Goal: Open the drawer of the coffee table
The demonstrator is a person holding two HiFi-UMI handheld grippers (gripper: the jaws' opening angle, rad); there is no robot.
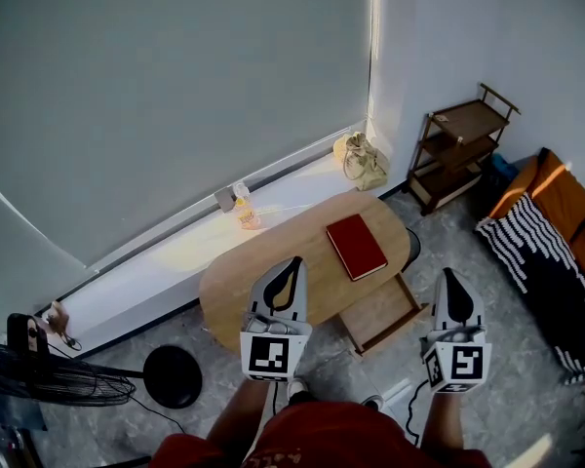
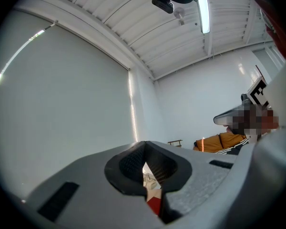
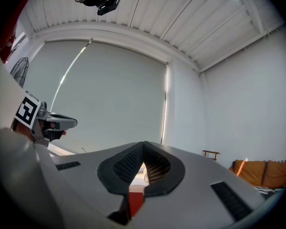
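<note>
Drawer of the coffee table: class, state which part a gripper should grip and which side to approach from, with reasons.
Grip the front board's top edge on the drawer, coming from above on the person's side of the coffee table. It stands pulled out, so that edge is exposed; no handle shows. The right gripper, now shut, looks nearest.

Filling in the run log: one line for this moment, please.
drawer: open | book: on coffee table | left gripper: shut, empty | right gripper: shut, empty
</note>
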